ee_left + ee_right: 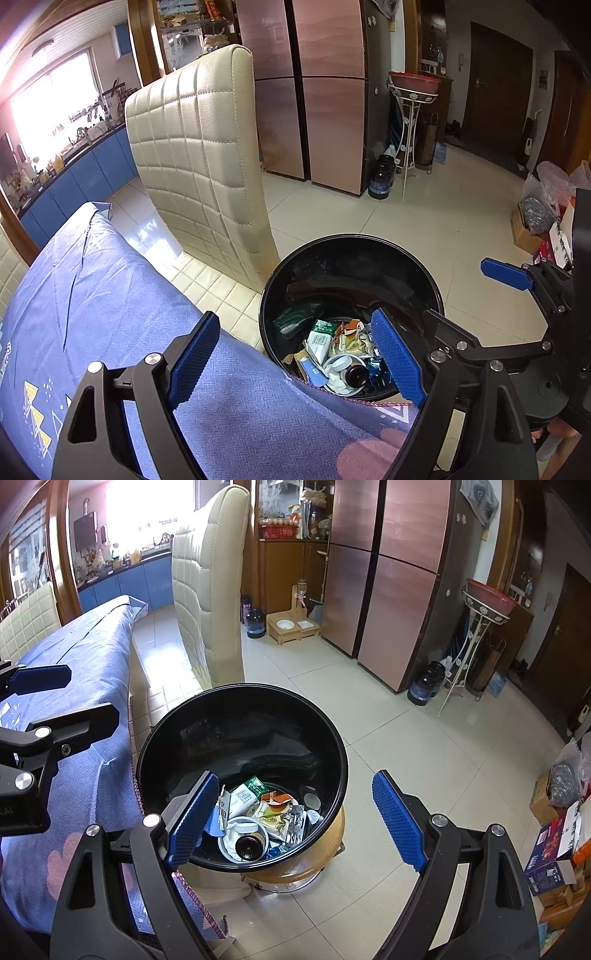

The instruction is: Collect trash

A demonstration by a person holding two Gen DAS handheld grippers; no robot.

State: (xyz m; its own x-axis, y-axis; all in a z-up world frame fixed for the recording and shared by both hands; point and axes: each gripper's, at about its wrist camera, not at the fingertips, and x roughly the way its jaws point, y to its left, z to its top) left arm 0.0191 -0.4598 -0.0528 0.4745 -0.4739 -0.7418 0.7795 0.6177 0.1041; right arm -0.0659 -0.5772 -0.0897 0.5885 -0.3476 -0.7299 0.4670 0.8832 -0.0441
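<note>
Your tabletop point(110, 314) edge cuts off the near rim of the black trash bin point(332, 738), and the wrappers and brown bottle point(251, 845) inside blur into a heap. Your left tongs point(295, 358) hover spread wide and empty over the cloth's corner; your right tongs point(291, 816) gape empty above the bin.

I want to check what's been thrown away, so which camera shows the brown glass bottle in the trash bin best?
The right wrist view: the brown bottle lies unobstructed inside the bin. The left wrist view shows it smaller, beside a gripper finger.
</note>
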